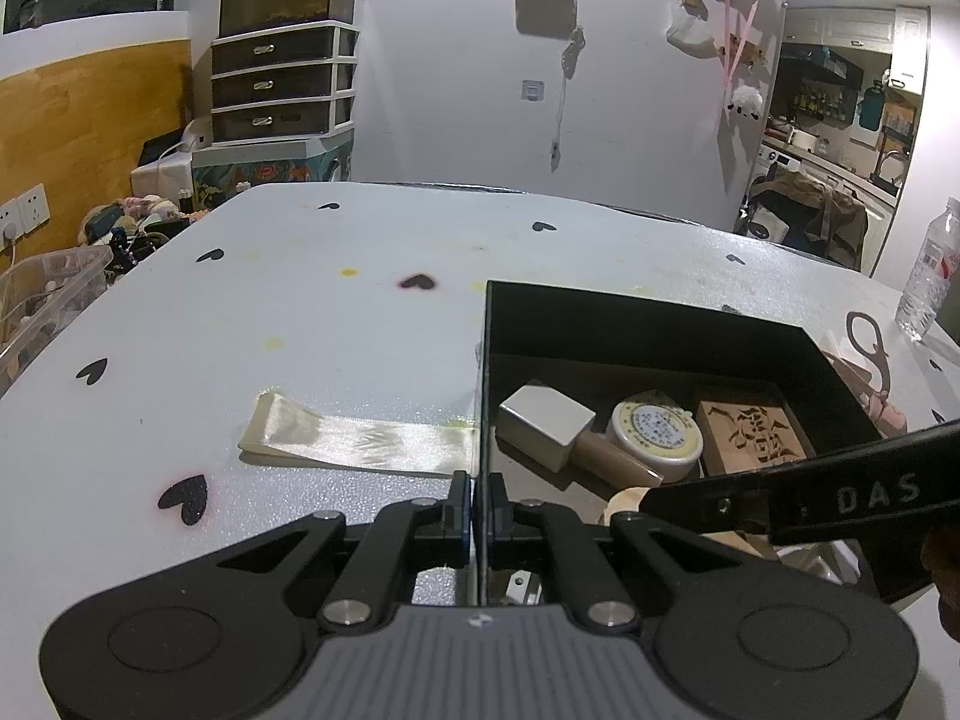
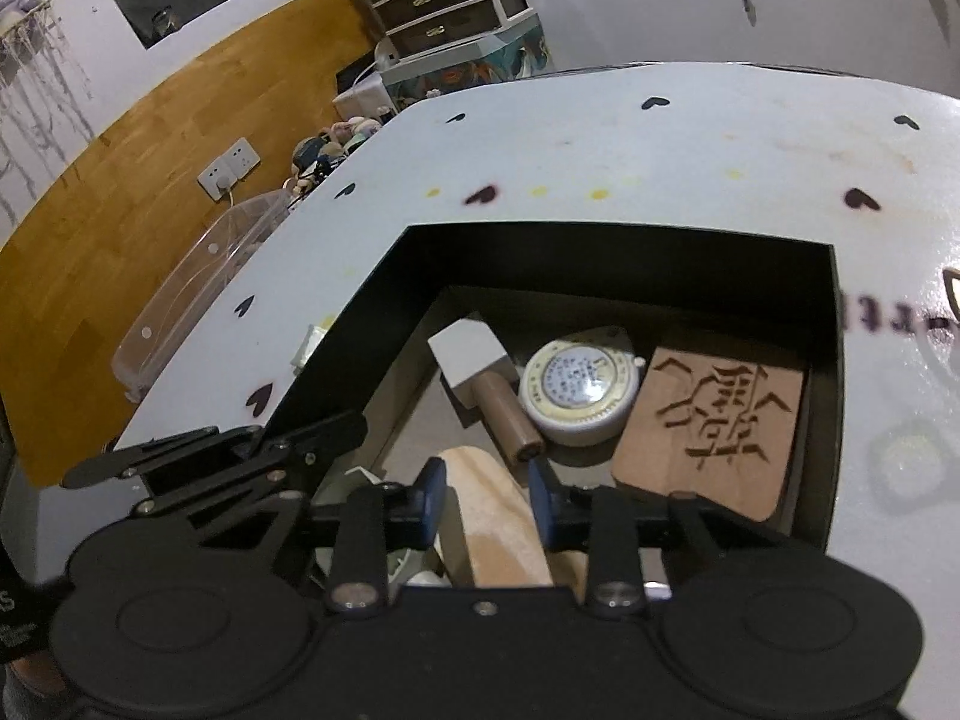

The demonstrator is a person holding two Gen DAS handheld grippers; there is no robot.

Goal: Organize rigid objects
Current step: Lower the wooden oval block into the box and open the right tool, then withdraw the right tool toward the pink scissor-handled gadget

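**Box pinned on one side, wooden piece between the other jaws**

Left wrist view. Left gripper [image 1: 479,504] is closed on the near-left wall of the black box [image 1: 648,315]; the thin wall runs straight between the pads, so this hand looks to be steadying the box. Ahead and right of the fingers, inside the box: a white block [image 1: 543,420] on a brown cylinder handle, a round cream tin [image 1: 654,432], and a carved wooden tile [image 1: 750,435] furthest right. The right gripper's black arm crosses in from the right edge, over the box's near corner. A satin ribbon strip [image 1: 354,438] lies flat on the table [image 1: 300,312], ahead and left of the jaws.

Right wrist view. Right gripper [image 2: 487,495] is inside the box, blue pads either side of a pale rounded wooden piece [image 2: 498,534]. Pads sit close to its flanks; whether they press on it I cannot tell, as a sliver of gap seems to remain on both sides. Tin, block and tile lie just beyond the fingertips, touching or nearly so.

Handling, as judged: the wooden piece looks stiff, light, smooth-sanded, so likely a little slippery at its rounded end. Take it across the straight flanks, not the curved tip. Not fragile; the box wall is thin and may flex.
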